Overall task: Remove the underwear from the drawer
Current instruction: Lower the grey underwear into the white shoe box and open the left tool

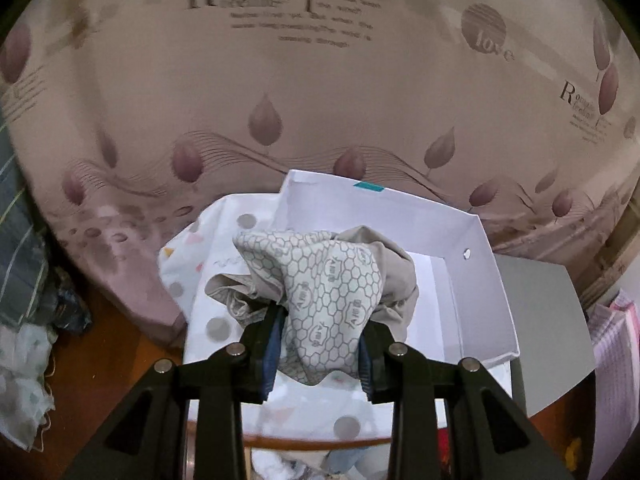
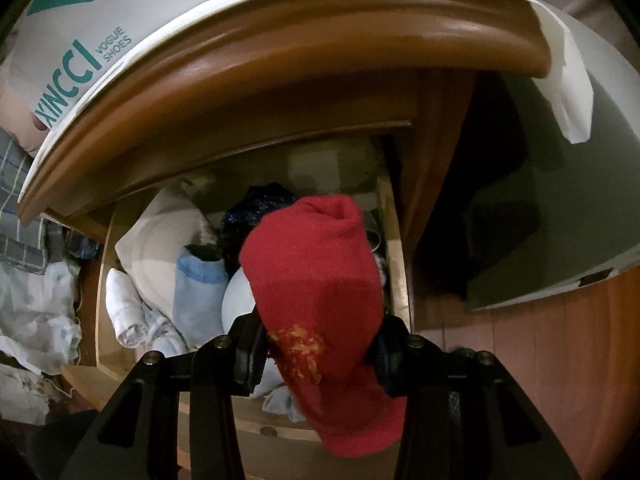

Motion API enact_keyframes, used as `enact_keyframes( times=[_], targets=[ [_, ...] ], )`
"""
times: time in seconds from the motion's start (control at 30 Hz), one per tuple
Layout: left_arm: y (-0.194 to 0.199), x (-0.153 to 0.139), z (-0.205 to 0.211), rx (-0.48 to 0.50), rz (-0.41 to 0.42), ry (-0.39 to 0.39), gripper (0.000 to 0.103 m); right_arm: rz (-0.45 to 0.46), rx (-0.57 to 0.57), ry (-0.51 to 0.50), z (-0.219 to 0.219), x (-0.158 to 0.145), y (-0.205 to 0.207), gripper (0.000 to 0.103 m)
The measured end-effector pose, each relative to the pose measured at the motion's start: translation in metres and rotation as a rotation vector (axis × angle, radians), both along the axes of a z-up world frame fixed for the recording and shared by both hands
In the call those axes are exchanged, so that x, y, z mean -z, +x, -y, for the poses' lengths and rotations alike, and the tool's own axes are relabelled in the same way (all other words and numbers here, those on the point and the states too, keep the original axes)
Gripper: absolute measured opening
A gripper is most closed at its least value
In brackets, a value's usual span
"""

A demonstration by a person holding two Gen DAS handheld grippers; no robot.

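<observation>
Left wrist: left tongs point(image 1: 320, 354) clench one patterned underwear point(image 1: 328, 292); right tongs point(image 2: 316, 356) clench one red garment point(image 2: 316, 292).

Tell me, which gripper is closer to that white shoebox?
Left. The left gripper holds patterned underwear right over the white shoebox, while the right gripper holds a red garment over the open drawer below.

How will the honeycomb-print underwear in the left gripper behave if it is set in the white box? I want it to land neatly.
The honeycomb-print underwear is crumpled and drapes over the left gripper, so it is probably floppy and light. Released over the white box, it would likely fall in a bunched heap, not flat. Soft fabric may cling to the pads briefly.
</observation>
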State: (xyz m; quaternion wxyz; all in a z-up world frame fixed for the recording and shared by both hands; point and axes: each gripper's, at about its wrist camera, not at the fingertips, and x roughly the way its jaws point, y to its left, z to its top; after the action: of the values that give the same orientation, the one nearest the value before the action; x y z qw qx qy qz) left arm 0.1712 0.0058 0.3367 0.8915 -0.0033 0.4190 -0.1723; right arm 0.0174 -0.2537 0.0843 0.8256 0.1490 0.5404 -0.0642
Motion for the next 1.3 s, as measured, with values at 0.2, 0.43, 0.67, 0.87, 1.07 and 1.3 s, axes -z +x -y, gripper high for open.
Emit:
enact_keyframes(
  times=[0.2,0.43,0.67,0.87,1.07,1.3],
  targets=[
    [0.033,0.020,0.023,0.018,-0.010,0.048,0.032,-0.009,-0.006,0.014,0.000,0.001,0.002,0.040],
    [0.059,0.057,0.036,-0.023,-0.072,0.101,0.032,-0.011,-0.006,0.021,0.002,0.002,0.003,0.040],
    [0.057,0.084,0.022,-0.104,-0.154,0.117,0.032,-0.014,-0.010,0.023,0.000,0.002,0.005,0.040],
    [0.044,0.082,0.016,-0.160,-0.177,0.130,0.032,-0.019,-0.016,0.015,-0.001,0.003,0.005,0.040],
    [0.031,0.080,0.017,-0.220,-0.194,0.159,0.032,-0.022,-0.018,0.010,-0.002,0.004,0.005,0.040],
    [0.036,0.081,0.020,-0.233,-0.194,0.168,0.039,-0.023,-0.022,0.012,-0.002,0.005,0.006,0.040]
  ],
)
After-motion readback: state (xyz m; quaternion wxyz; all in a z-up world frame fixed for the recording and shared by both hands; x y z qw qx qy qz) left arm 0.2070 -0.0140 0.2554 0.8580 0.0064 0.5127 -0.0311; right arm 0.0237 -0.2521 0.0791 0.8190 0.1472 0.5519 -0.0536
